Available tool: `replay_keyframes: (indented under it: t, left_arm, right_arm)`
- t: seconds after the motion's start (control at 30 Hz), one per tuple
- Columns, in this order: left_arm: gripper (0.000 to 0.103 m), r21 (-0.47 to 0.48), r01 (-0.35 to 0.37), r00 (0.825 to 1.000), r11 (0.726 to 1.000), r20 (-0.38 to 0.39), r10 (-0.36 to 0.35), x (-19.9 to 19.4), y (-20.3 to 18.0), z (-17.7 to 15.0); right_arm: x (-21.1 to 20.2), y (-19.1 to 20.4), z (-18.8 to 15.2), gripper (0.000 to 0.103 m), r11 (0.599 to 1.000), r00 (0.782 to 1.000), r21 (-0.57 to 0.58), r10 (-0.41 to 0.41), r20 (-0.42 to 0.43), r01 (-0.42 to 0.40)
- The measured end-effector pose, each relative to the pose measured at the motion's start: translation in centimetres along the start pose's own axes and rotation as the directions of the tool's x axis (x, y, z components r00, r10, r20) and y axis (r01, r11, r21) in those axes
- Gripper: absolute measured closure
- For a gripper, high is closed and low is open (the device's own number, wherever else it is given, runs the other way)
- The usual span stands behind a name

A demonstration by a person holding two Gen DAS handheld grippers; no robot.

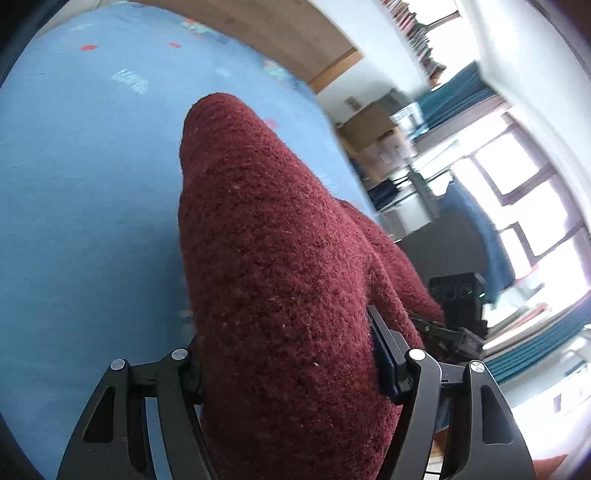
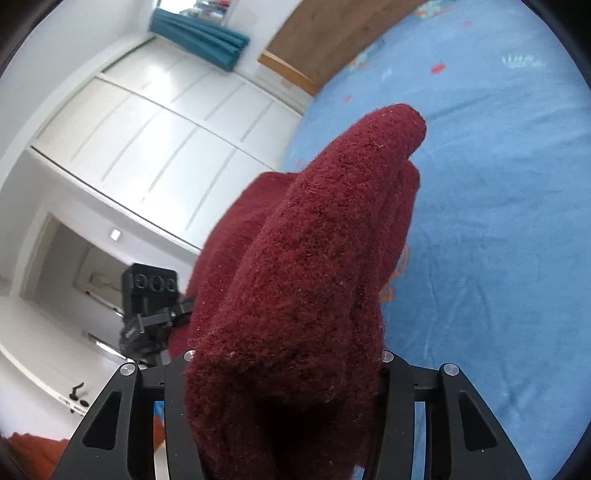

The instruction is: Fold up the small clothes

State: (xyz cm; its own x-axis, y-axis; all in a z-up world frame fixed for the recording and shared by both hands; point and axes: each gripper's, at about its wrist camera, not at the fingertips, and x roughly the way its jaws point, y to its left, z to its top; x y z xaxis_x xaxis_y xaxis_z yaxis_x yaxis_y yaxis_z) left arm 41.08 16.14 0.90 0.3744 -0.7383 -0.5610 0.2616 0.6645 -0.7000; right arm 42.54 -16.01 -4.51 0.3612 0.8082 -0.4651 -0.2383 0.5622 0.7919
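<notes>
A dark red knitted garment (image 1: 273, 258) fills the middle of the left wrist view and hangs forward over my left gripper (image 1: 288, 369), which is shut on it. The same garment (image 2: 314, 266) drapes over my right gripper (image 2: 284, 369), which is also shut on it. The fabric hides the fingertips of both grippers. The garment is held up above the blue bedsheet (image 1: 81, 184). The right gripper shows in the left wrist view (image 1: 458, 306), the left one in the right wrist view (image 2: 151, 306), each beside the garment's edge.
The blue sheet (image 2: 498, 221) has small coloured prints. A wooden headboard (image 1: 280, 29) runs along the far edge. White wardrobe doors (image 2: 155, 140) stand to the left of the bed, shelves and a bright window (image 1: 517, 184) to the right. An orange-red cloth (image 2: 33, 454) lies low left.
</notes>
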Motion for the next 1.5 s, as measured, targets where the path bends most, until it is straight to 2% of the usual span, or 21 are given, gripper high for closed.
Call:
replay_keyframes:
  t: [0.1, 0.13, 0.2, 0.23, 0.3, 0.33, 0.43, 0.53, 0.63, 0.67, 0.7, 0.9, 1.0, 1.07, 1.13, 1.2, 1.37, 1.5]
  left_arm:
    - [0.036, -0.019, -0.109, 0.991, 0.994, -0.079, 0.108, 1.3, 3.2, -1.8]
    - [0.028, -0.019, -0.16, 0.982, 0.987, -0.11, 0.157, 1.7, 4.4, -2.7]
    - [0.021, -0.014, -0.162, 0.981, 0.987, -0.106, 0.16, 1.5, 5.1, -3.9]
    - [0.02, -0.018, -0.148, 0.985, 0.989, -0.091, 0.146, 0.7, 5.3, -4.3]
    - [0.017, 0.013, -0.168, 0.983, 0.986, -0.072, 0.168, -0.7, 5.1, -5.1]
    - [0.011, 0.038, -0.191, 0.979, 0.981, -0.064, 0.193, -1.1, 4.8, -5.8]
    - [0.004, 0.045, -0.218, 0.973, 0.975, -0.063, 0.22, -1.2, 4.9, -7.7]
    - [0.002, 0.007, -0.231, 0.972, 0.973, -0.039, 0.231, -0.6, 5.0, -8.5]
    - [0.002, -0.015, -0.259, 0.966, 0.966, -0.016, 0.259, -1.1, 4.6, -9.2]
    - [0.003, -0.013, -0.27, 0.963, 0.963, -0.011, 0.27, -1.4, 4.3, -9.4]
    - [0.003, -0.01, -0.281, 0.96, 0.96, -0.004, 0.281, -1.7, 3.9, -9.6]
    - [0.004, 0.011, -0.34, 0.939, 0.94, 0.051, 0.339, -3.7, 0.2, -11.8]
    - [0.003, 0.037, -0.396, 0.915, 0.918, 0.098, 0.391, -5.0, -2.6, -13.6]
    - [0.003, 0.056, -0.429, 0.899, 0.902, 0.122, 0.42, -4.1, -5.1, -14.2]
    - [0.003, 0.074, -0.472, 0.876, 0.878, 0.15, 0.458, -5.2, -6.8, -15.9]
    - [0.003, 0.084, -0.496, 0.861, 0.864, 0.179, 0.476, -4.9, -8.1, -17.0]
    - [0.003, 0.056, -0.558, 0.812, 0.828, 0.247, 0.53, -6.8, -10.2, -21.6]
    - [0.002, 0.044, -0.59, 0.783, 0.806, 0.277, 0.557, -8.2, -11.3, -24.4]
  right_arm:
    - [3.1, -2.0, -1.5, 0.05, 0.994, 0.99, 0.03, -0.105, -0.091, 0.108]
    - [3.8, -2.7, -2.3, 0.048, 0.988, 0.981, 0.03, -0.15, -0.124, 0.155]
    - [3.6, -3.8, -3.2, 0.042, 0.987, 0.981, 0.056, -0.143, -0.128, 0.151]
    - [3.0, -4.0, -3.4, 0.041, 0.987, 0.985, 0.071, -0.134, -0.112, 0.142]
    - [0.9, -4.1, -3.2, 0.04, 0.987, 0.987, 0.068, -0.142, -0.077, 0.147]
    - [0.1, -4.2, -3.1, 0.039, 0.985, 0.985, 0.058, -0.159, -0.069, 0.163]
    - [-0.7, -5.3, -3.2, 0.031, 0.967, 0.966, 0.048, -0.245, -0.086, 0.25]
    - [-0.9, -5.1, -3.3, 0.032, 0.958, 0.955, 0.037, -0.282, -0.088, 0.286]
    - [-0.2, -2.9, -2.4, 0.031, 0.94, 0.938, 0.028, -0.338, -0.074, 0.341]
    - [-0.8, -2.3, -2.5, 0.031, 0.931, 0.929, 0.019, -0.364, -0.064, 0.366]
    - [-1.0, -1.6, -4.0, 0.031, 0.925, 0.924, 0.016, -0.379, -0.058, 0.38]
    - [-3.7, 1.7, -5.7, 0.031, 0.87, 0.87, 0.019, -0.493, -0.024, 0.493]
    - [-5.3, 4.2, -7.2, 0.031, 0.85, 0.85, 0.013, -0.526, 0.006, 0.526]
    - [-5.9, 6.0, -8.1, 0.031, 0.835, 0.834, 0.002, -0.551, 0.021, 0.551]
    - [-8.1, 7.3, -9.6, 0.031, 0.821, 0.82, -0.013, -0.57, 0.039, 0.571]
    - [-10.0, 9.0, -11.1, 0.031, 0.807, 0.806, -0.026, -0.588, 0.069, 0.591]
    - [-11.0, 13.7, -15.8, 0.03, 0.77, 0.769, -0.064, -0.622, 0.146, 0.635]
    - [-11.9, 16.8, -19.3, 0.03, 0.751, 0.752, -0.093, -0.63, 0.194, 0.654]
